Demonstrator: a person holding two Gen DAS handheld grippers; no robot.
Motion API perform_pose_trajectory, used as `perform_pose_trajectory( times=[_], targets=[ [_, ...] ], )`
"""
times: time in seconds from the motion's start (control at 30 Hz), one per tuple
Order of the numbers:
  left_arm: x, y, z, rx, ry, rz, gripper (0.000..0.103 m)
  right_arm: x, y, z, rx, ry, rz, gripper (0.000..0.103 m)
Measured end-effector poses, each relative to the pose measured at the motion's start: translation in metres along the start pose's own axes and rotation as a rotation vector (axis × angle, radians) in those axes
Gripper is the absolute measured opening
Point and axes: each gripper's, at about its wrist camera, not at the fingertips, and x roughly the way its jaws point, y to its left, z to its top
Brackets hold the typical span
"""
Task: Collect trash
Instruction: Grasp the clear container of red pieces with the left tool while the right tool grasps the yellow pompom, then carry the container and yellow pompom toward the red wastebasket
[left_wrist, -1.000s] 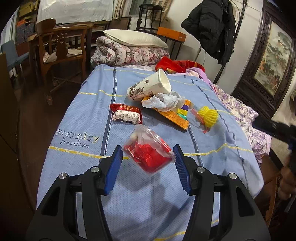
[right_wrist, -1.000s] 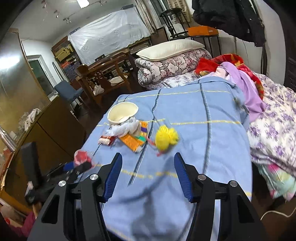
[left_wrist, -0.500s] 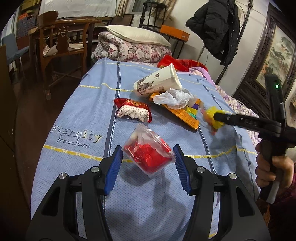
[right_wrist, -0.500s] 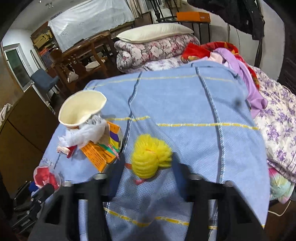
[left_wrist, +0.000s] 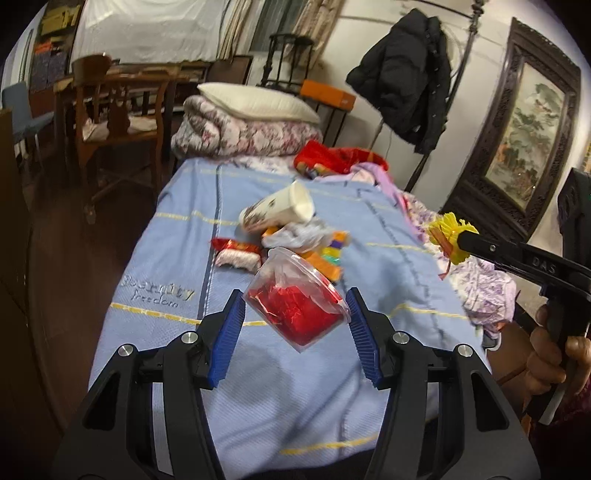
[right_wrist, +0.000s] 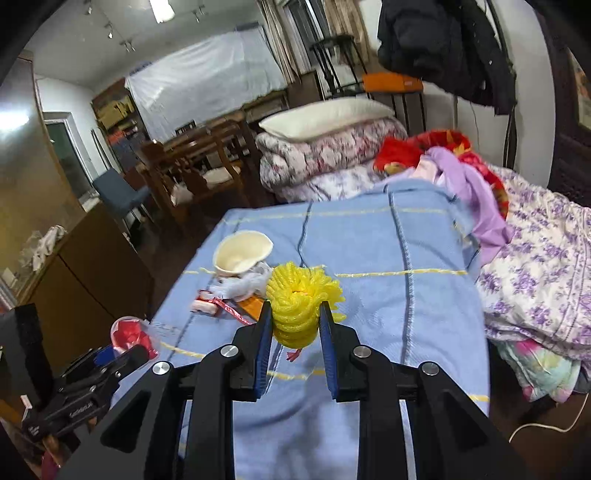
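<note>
My left gripper (left_wrist: 295, 308) is shut on a clear plastic cup with red scraps (left_wrist: 295, 301) and holds it above the blue bedspread (left_wrist: 373, 236). My right gripper (right_wrist: 295, 317) is shut on a yellow foam net (right_wrist: 299, 308), lifted off the bed; it also shows in the left wrist view (left_wrist: 448, 236). On the bed lie a tipped paper cup (left_wrist: 277, 210), a crumpled white tissue (left_wrist: 295, 232), a red snack wrapper (left_wrist: 236, 253) and an orange and coloured packet (left_wrist: 328, 258).
Folded quilts and a pillow (left_wrist: 251, 122) lie at the bed's far end, with red and purple clothes (right_wrist: 458, 166) beside them. A floral sheet (right_wrist: 546, 266) covers the right side. Wooden chairs (left_wrist: 118, 114) stand left, a brown cabinet (right_wrist: 85, 266) nearer.
My right gripper moved in and shut on the yellow foam net, then lifted it off the bed. My left gripper keeps hold of the plastic cup and has shifted it a little.
</note>
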Motion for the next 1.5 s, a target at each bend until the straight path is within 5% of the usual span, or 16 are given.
perform_pose_trajectory(
  times=[0.8, 1.23, 1.5],
  targets=[
    [-0.122, -0.124, -0.022, 0.153, -0.152, -0.158, 0.056, -0.223, -0.025, -0.063, -0.005, -0.271, -0.045, 0.025],
    [-0.15, -0.2, -0.056, 0.266, -0.137, -0.264, 0.056, -0.282, -0.087, -0.12, 0.086, -0.308, -0.094, 0.025],
    [-0.126, -0.242, -0.061, 0.335, -0.067, -0.319, 0.056, -0.278, -0.137, -0.138, 0.167, -0.279, -0.156, 0.025]
  ],
)
